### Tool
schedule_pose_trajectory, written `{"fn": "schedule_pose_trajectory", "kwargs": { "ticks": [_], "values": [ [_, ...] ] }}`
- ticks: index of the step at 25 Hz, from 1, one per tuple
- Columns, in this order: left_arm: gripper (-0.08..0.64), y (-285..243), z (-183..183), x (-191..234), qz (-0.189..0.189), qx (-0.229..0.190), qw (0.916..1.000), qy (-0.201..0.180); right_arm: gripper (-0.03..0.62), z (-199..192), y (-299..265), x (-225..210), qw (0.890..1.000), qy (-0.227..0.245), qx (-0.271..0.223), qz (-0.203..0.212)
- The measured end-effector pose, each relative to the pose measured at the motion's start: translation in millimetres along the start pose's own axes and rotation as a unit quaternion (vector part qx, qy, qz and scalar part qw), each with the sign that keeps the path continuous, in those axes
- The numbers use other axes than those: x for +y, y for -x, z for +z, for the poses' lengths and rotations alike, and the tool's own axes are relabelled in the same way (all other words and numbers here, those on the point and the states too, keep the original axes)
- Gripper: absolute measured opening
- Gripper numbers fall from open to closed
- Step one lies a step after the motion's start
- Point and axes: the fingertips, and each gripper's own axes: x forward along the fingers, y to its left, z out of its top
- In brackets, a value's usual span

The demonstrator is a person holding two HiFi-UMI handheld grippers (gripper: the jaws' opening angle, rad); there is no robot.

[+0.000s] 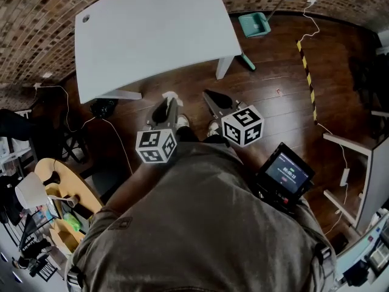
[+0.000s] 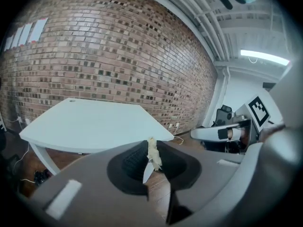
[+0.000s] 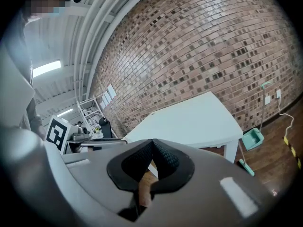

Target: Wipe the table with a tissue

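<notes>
A white table [image 1: 152, 29] stands ahead of me against a brick wall, and its top is bare. My left gripper [image 1: 168, 102] is held in the air short of the table's near edge, shut on a small crumpled white tissue [image 2: 152, 152] that sticks up from the jaw tips. In the left gripper view the table [image 2: 94, 124] lies beyond the jaws. My right gripper [image 1: 208, 94] hovers beside the left one, shut with nothing between its pads [image 3: 158, 155]. The table [image 3: 194, 119] is ahead of it too.
A teal dustpan [image 1: 255, 24] with a long handle rests on the wooden floor by the table's right leg. Yellow-black tape [image 1: 307, 78] and a white cable run along the floor at right. A round wooden table [image 1: 61, 187] stands at my lower left.
</notes>
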Motion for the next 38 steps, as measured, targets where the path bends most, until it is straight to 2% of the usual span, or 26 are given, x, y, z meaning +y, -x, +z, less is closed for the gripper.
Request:
{"fn": "schedule_pose_trajectory", "kwargs": {
  "ticks": [18, 38],
  "values": [
    [0.055, 42, -1, 13, -0.017, -0.017, 0.9997, -0.004, 0.012, -13, -7, 55, 1.000, 0.023, 0.003, 0.008],
    [0.055, 46, -8, 7, -0.032, -0.010, 0.9994, -0.011, 0.012, -23, 2, 65, 1.000, 0.029, 0.008, 0.005]
  ]
}}
